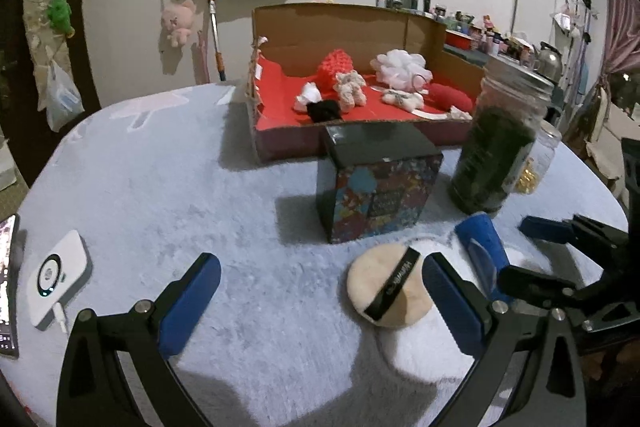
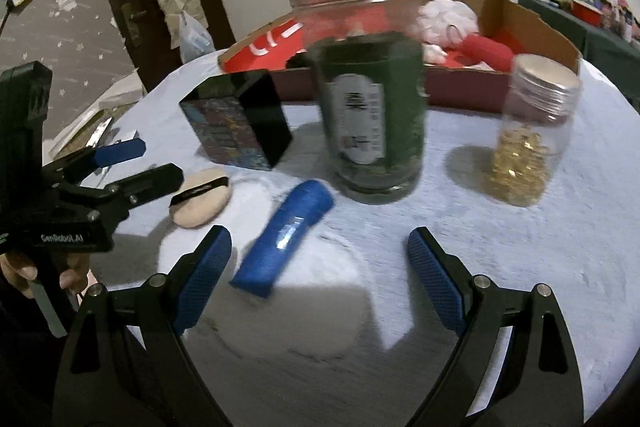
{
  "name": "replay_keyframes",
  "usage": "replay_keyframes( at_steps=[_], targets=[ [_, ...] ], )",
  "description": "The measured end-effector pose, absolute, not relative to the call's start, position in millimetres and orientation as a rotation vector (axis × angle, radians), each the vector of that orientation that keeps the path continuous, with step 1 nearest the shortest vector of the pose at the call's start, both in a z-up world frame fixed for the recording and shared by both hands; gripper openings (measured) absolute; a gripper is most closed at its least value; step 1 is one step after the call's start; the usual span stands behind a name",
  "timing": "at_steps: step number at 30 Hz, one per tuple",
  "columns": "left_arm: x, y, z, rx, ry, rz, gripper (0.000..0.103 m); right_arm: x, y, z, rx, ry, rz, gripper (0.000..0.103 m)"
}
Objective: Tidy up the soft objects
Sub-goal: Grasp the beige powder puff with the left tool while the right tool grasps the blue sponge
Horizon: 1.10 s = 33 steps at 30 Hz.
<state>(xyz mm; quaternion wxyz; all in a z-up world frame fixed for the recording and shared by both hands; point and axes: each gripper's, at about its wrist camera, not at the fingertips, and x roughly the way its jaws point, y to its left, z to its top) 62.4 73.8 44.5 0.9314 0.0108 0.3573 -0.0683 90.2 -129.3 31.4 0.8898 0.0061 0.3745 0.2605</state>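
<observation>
My left gripper [image 1: 320, 303] is open low over the pale blue fuzzy table [image 1: 160, 187]. A round beige powder puff [image 1: 390, 285] with a black strap lies between its fingers, close to the right one and untouched. My right gripper [image 2: 320, 279] also stands open. A blue rolled cloth [image 2: 284, 239] lies on the table between its fingers, nearer the left finger and not gripped. The puff [image 2: 202, 203] shows beside the left gripper's fingers [image 2: 120, 153]. At the back, a cardboard box [image 1: 332, 27] with red lining holds several soft toys and a white pouf.
A tall green-filled jar [image 1: 496, 147] and a small jar of gold bits [image 2: 528, 139] stand in front of the cardboard box. A dark patterned carton [image 1: 380, 187] stands left of them. A white device [image 1: 56, 279] and a phone [image 1: 8, 287] lie at the table's left edge.
</observation>
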Motion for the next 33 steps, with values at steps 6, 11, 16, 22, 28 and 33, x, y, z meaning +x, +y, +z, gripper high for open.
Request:
replay_keyframes(
  at_steps=[6,11,16,22,28,33],
  targets=[
    [58.6,68.4,35.6,0.028,0.752,-0.235,0.101,83.7,-109.8,28.5,-0.087,0.748,0.538,0.090],
    [62.8,55.9,29.6,0.058,0.770,-0.296,0.092,81.6,-107.1,27.4,-0.109,0.731,0.549,0.086],
    [65.7,46.2,23.8,0.089,0.781,-0.338,0.050,78.1,-103.1,23.8,-0.148,0.718,0.569,0.045],
    [56.8,37.3,36.2,0.056,0.752,-0.384,0.028,66.5,-122.1,33.9,-0.094,0.669,0.601,0.024],
    [49.1,14.9,47.2,0.025,0.737,-0.469,0.025,55.1,-153.8,52.3,-0.061,0.641,0.571,0.019],
    [55.0,-0.2,50.7,0.011,0.745,-0.510,0.025,53.8,-174.2,58.5,-0.033,0.645,0.553,0.019]
  ],
)
